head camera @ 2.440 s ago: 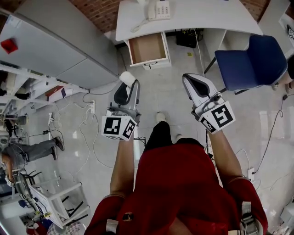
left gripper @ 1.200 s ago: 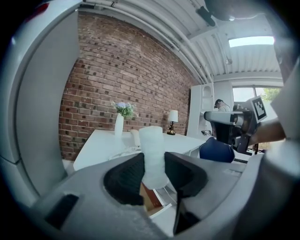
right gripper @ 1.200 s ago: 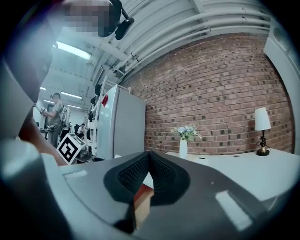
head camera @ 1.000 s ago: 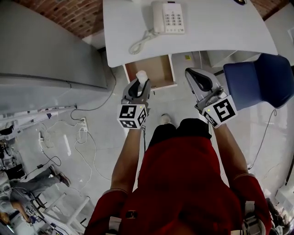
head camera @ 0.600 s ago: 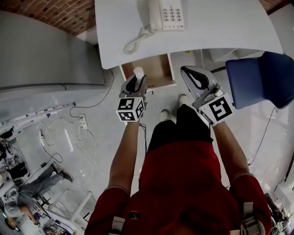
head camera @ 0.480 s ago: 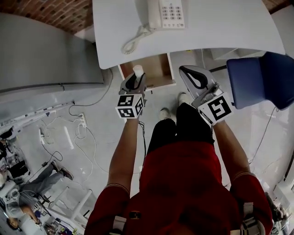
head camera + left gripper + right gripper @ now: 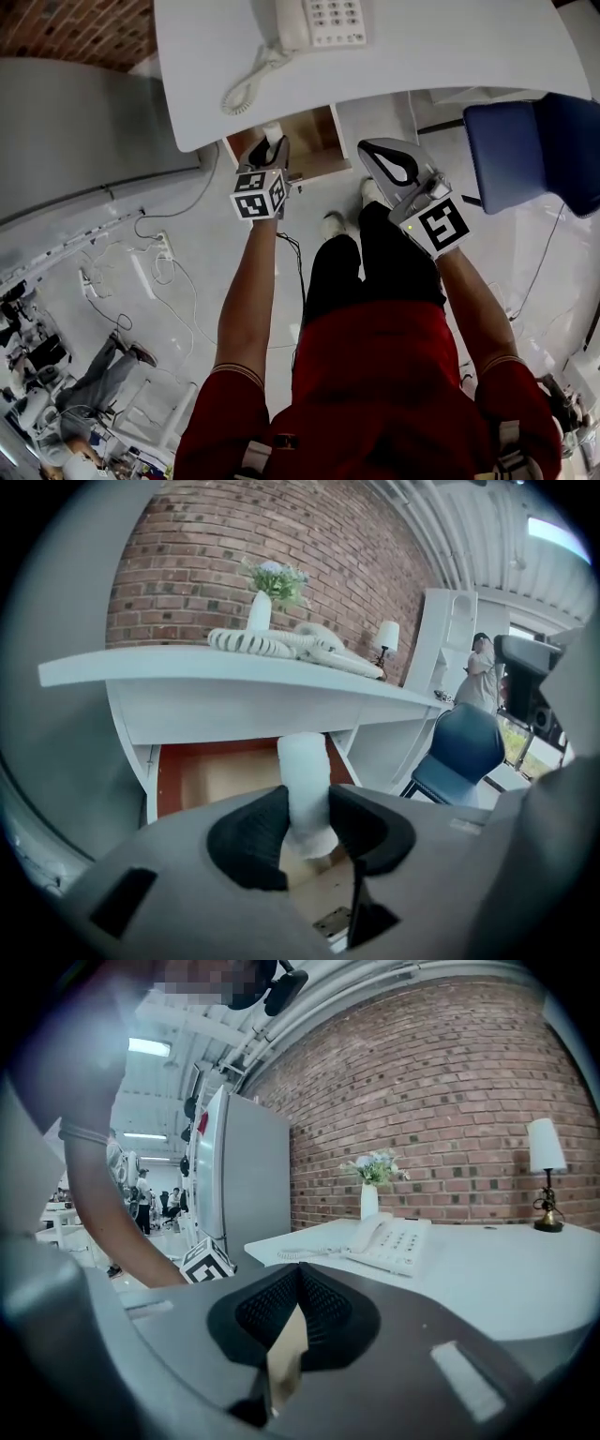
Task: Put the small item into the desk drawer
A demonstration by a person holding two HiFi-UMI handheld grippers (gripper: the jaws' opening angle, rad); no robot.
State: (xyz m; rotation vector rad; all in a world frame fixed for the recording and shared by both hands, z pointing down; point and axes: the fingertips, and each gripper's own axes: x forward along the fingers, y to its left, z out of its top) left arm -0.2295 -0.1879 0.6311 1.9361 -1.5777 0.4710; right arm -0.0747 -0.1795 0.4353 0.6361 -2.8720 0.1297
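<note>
The left gripper (image 7: 268, 150) holds the small item (image 7: 273, 132), a white stubby roll; in the left gripper view its two black pads (image 7: 251, 836) squeeze the small item (image 7: 306, 780) from both sides, and the top of it sticks up above them; so the picking up is done; the drawer (image 7: 316, 131) under the white counter (image 7: 441, 47) is already pulled out, with a bare brown floor inside (image 7: 220, 772); the small item is up in the air at the drawer's left front part, not yet inside; what is left, I think, is to bring it over the opening, let it go, and maybe push the drawer shut; the right gripper (image 7: 392, 165) is by the drawer's right side, and the right gripper view shows its jaws pressed together with nothing in them (image 7: 298, 1309); the counter edge covers the back of the drawer in the head view; the gripper hides the bottom of the small item, so I cannot tell just what it is; how high it hangs above the drawer is hard to tell.
</note>
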